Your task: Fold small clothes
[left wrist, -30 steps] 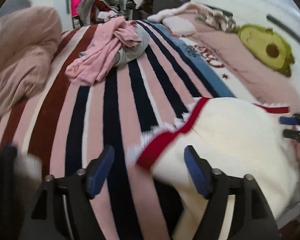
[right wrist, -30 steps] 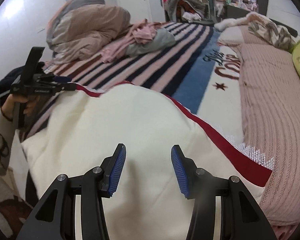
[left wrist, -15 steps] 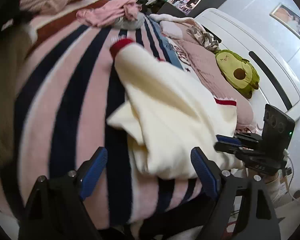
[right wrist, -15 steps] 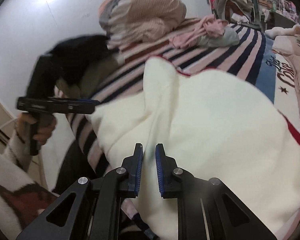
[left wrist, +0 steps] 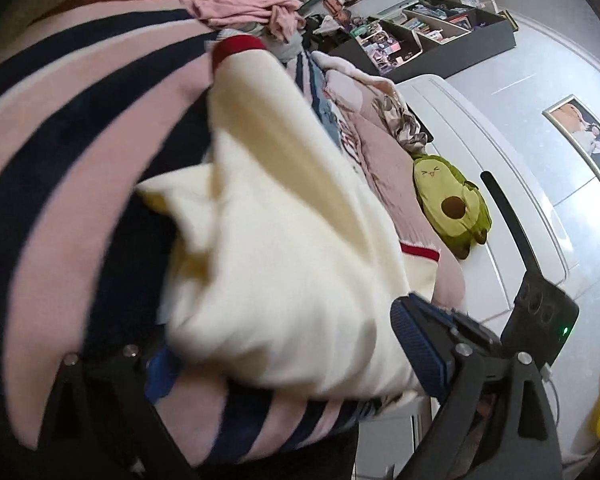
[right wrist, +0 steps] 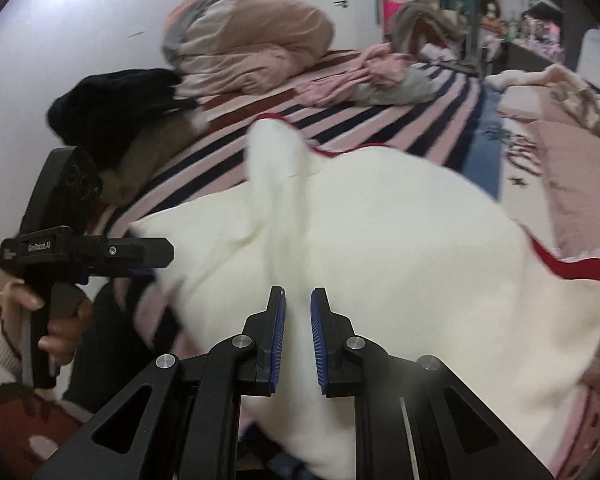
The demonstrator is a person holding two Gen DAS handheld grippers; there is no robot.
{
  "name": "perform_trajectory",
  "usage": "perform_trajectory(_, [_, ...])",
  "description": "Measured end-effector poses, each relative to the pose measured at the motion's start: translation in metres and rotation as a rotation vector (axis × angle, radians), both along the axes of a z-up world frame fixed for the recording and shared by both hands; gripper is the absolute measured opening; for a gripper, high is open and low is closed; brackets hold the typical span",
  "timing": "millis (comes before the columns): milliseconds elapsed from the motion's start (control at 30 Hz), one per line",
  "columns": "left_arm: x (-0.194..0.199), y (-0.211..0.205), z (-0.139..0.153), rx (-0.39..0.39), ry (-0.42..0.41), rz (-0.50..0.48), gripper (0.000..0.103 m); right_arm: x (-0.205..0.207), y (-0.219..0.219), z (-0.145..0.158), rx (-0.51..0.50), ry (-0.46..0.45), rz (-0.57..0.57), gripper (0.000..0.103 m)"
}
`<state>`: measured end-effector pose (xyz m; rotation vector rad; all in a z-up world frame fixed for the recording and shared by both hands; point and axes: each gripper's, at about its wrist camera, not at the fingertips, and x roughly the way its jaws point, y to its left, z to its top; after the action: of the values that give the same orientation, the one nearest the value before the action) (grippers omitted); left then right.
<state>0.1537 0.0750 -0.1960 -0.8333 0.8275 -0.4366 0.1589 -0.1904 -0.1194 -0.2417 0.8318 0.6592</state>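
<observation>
Left wrist view: cream knitted sweater with red trim (left wrist: pixel 284 240), lying rumpled on the pink, navy and white striped blanket (left wrist: pixel 72 128) near the bed's front edge; one red-cuffed sleeve points toward the far end. Left gripper (left wrist: pixel 284 364), blue-padded fingers spread wide, the sweater's near edge lying between them; contact not discernible. Beyond: pile of pink and grey clothes (left wrist: pixel 244 8); green avocado plush toy (left wrist: pixel 452 204) against the white headboard (left wrist: pixel 500 184); framed picture (left wrist: pixel 580 136) on the wall. Right wrist view: right gripper (right wrist: pixel 298 336), blue pads drawn close with a narrow gap, cream fabric showing in that gap; whether it is pinched cannot be told. The sweater (right wrist: pixel 360 248) fills the foreground. The left gripper (right wrist: pixel 140 256) sits at the sweater's left edge. Behind: rolled beige and grey duvet (right wrist: pixel 248 40); dark navy garment (right wrist: pixel 112 104).
</observation>
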Motion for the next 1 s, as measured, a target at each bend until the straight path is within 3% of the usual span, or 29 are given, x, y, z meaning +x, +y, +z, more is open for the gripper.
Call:
perform_trajectory(100, [0.018, -0.012, 0.005, 0.017, -0.01, 0.029, 0.087, 0.008, -0.007, -0.009, -0.022, 0.021, -0.033, 0.01])
perform_trajectory(133, [0.022, -0.013, 0.005, 0.024, -0.01, 0.045, 0.07, 0.009, -0.009, -0.012, -0.018, 0.032, -0.035, 0.01])
perform_trajectory(167, [0.026, -0.014, 0.005, 0.036, -0.009, 0.061, 0.045, 0.01, -0.009, -0.015, -0.012, 0.043, -0.036, 0.01])
perform_trajectory(267, [0.029, -0.004, 0.004, 0.027, -0.014, 0.07, 0.018, 0.011, -0.008, -0.021, 0.006, 0.062, -0.047, 0.01])
perform_trajectory(333, [0.022, 0.008, 0.011, 0.036, -0.043, 0.088, 0.012, 0.009, -0.004, -0.022, 0.022, 0.07, -0.044, 0.01])
perform_trajectory(633, [-0.013, 0.056, 0.061, 0.271, -0.176, 0.169, 0.011, 0.006, 0.064, -0.023, 0.142, 0.128, 0.115, 0.009])
perform_trajectory(800, [-0.013, 0.034, 0.089, 0.348, -0.291, 0.053, 0.011, 0.006, 0.063, -0.025, 0.168, 0.153, 0.114, 0.009])
perform_trajectory(900, [-0.012, 0.007, 0.113, 0.4, -0.383, -0.024, 0.011, 0.007, 0.032, -0.021, 0.243, 0.199, 0.069, 0.009])
perform_trajectory(1000, [-0.009, -0.026, 0.134, 0.424, -0.462, -0.118, 0.011, 0.005, 0.0, -0.014, 0.267, 0.189, -0.005, 0.009])
